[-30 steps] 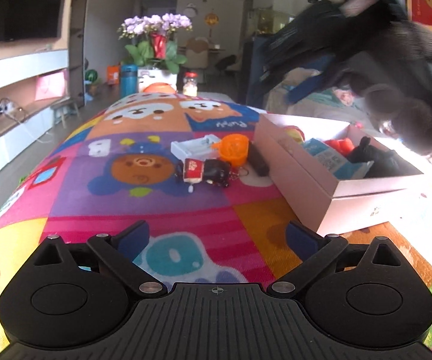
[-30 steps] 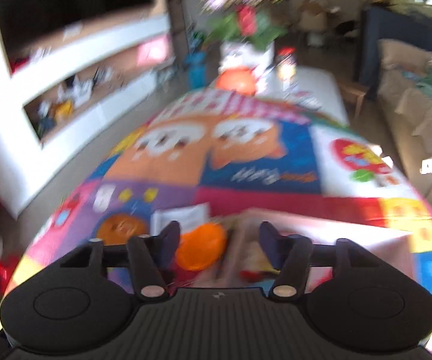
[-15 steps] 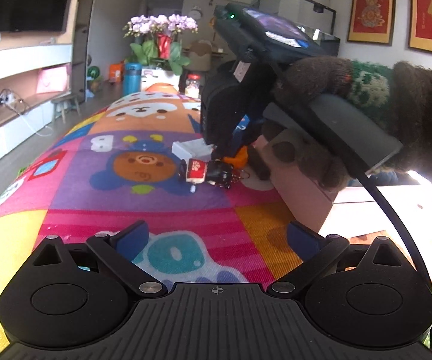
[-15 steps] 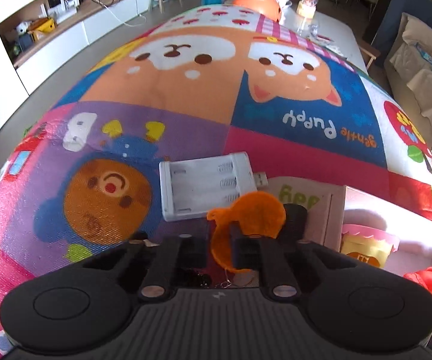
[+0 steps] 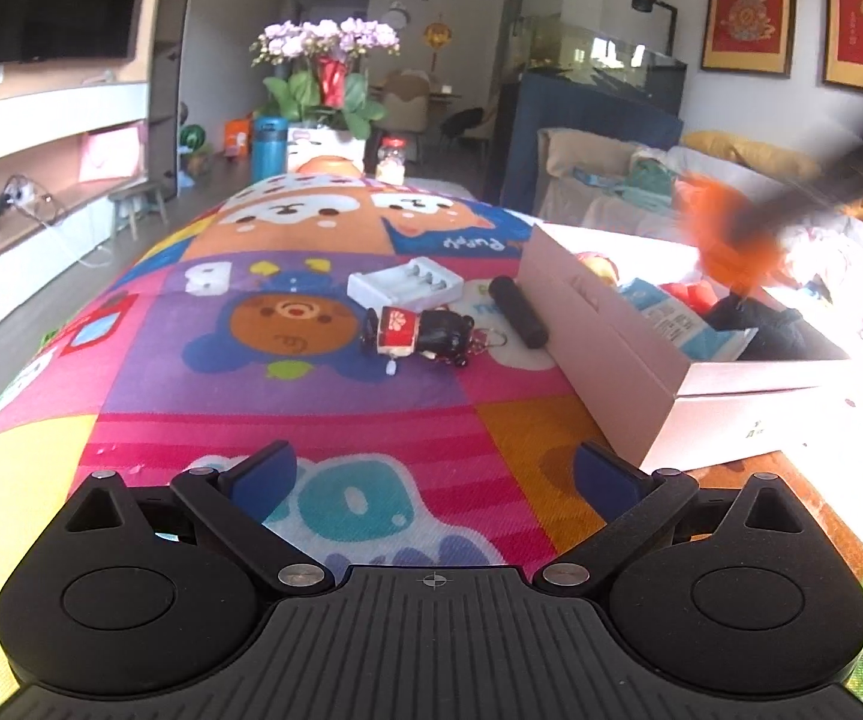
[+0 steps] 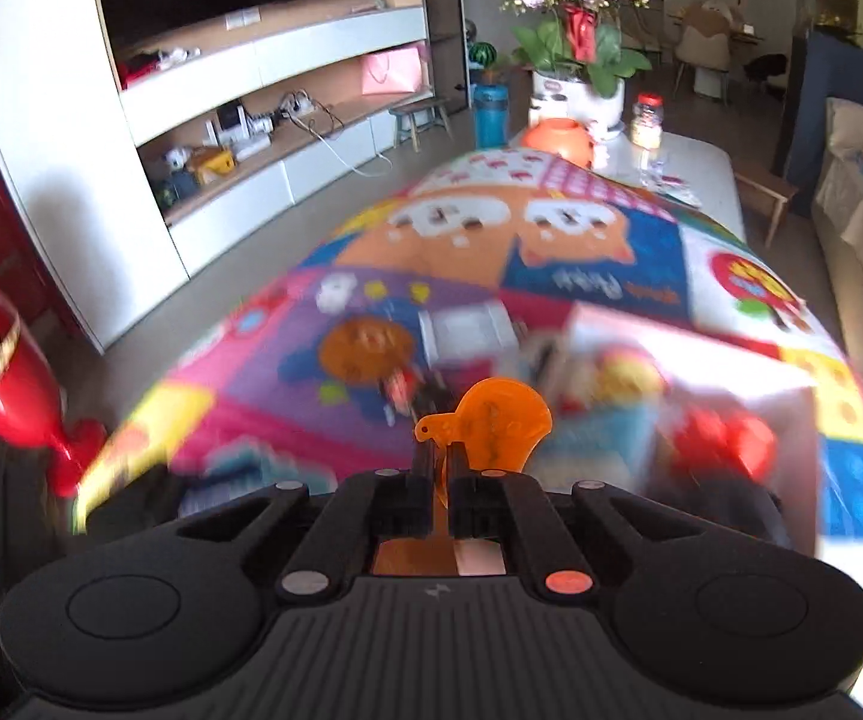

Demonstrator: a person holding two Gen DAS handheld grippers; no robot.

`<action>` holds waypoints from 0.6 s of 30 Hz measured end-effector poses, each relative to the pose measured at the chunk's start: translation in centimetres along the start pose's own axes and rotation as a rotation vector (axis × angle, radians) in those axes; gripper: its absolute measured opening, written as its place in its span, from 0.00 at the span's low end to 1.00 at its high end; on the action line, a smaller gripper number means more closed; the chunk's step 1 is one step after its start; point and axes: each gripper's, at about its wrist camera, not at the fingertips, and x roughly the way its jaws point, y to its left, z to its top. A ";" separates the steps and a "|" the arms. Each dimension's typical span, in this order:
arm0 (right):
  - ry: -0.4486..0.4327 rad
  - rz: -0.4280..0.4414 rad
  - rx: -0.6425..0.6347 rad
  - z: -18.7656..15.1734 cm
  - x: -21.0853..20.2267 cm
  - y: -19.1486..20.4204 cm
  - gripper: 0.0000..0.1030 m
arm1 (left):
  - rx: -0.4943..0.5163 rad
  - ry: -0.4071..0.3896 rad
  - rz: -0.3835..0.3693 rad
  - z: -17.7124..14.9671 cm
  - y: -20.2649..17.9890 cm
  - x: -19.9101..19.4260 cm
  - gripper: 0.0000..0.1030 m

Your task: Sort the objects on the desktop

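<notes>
My right gripper [image 6: 442, 468] clamps the orange tag [image 6: 500, 420] over the part-filled box [image 5: 641, 354]; left gripper [image 5: 431, 474] gapes; charger [image 5: 405, 286], keychain [image 5: 419, 333], tube [image 5: 518, 312] remain.

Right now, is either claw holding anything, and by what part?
The right claw pinches the flat orange tag by its lower edge. The left claw is open and holds nothing.

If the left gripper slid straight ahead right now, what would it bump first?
Probably the little black keychain figure lying on the mat; the left gripper is open and nothing lies between. Depth is hard to judge.
</notes>
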 end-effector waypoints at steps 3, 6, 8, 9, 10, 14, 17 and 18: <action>0.037 -0.012 0.021 -3.6 -1.3 -1.0 0.04 | 0.011 0.029 0.013 0.2 -0.2 0.4 0.98; 0.058 -0.028 0.044 -7.1 -1.1 -1.9 0.04 | 0.025 0.061 0.029 0.5 -0.4 1.0 0.99; 0.049 -0.038 0.062 -8.8 -0.7 -2.5 0.04 | 0.039 0.064 0.048 0.8 -0.7 1.4 0.99; 0.041 -0.047 0.069 -9.5 -0.4 -2.9 0.05 | 0.052 0.058 0.061 1.1 -0.8 1.6 0.98; 0.028 -0.060 0.073 -10.1 -0.2 -3.1 0.07 | 0.064 0.052 0.074 1.4 -1.0 1.9 0.98; -0.036 -0.085 0.068 -12.9 -0.1 -3.5 0.45 | 0.068 0.045 0.083 3.2 -1.2 3.5 0.98; -0.093 -0.104 0.077 -15.0 -0.7 -3.9 0.59 | 0.086 0.039 0.108 4.6 -1.6 5.7 0.98; -0.105 -0.112 0.089 -15.6 -0.8 -4.2 0.63 | 0.097 0.041 0.118 5.0 -1.9 6.5 0.98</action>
